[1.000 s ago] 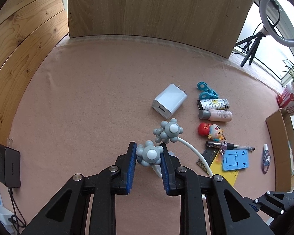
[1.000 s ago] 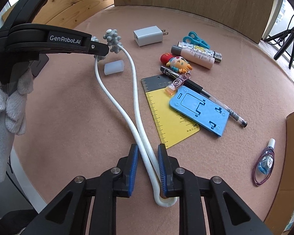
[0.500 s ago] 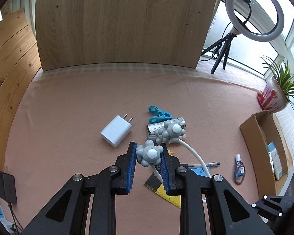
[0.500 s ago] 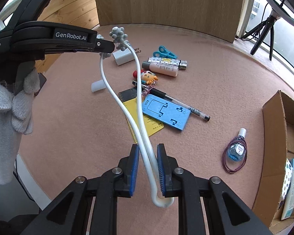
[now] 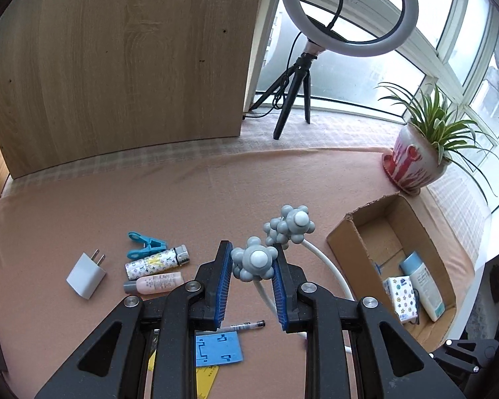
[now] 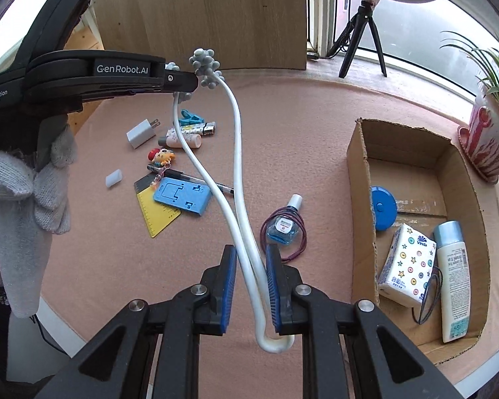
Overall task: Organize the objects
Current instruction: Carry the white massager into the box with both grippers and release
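Note:
Both grippers hold one white U-shaped massager with grey knobbly heads, lifted above the pink mat. My left gripper [image 5: 252, 266] is shut on one grey head [image 5: 254, 262]; the other head [image 5: 291, 226] sticks out free just beyond. My right gripper [image 6: 251, 259] is shut on the two white stems [image 6: 239, 219] near the bend, which hangs below the fingers. In the right wrist view the left gripper [image 6: 179, 79] shows at upper left. An open cardboard box [image 6: 359, 173] stands to the right.
The box holds a tissue pack [image 6: 407, 262], a lotion bottle [image 6: 454, 276] and a blue disc [image 6: 382, 207]. On the mat lie a white charger [image 5: 86, 276], blue clip [image 5: 144, 244], two small bottles, a doll, pen, ruler, blue stand [image 6: 183, 196] and a small blue bottle [image 6: 284, 226]. A plant pot [image 5: 412, 163] stands beyond the box.
Both grippers have lifted the massager higher and carried it to the right, toward the box. The box's contents have come into view. The grips are unchanged.

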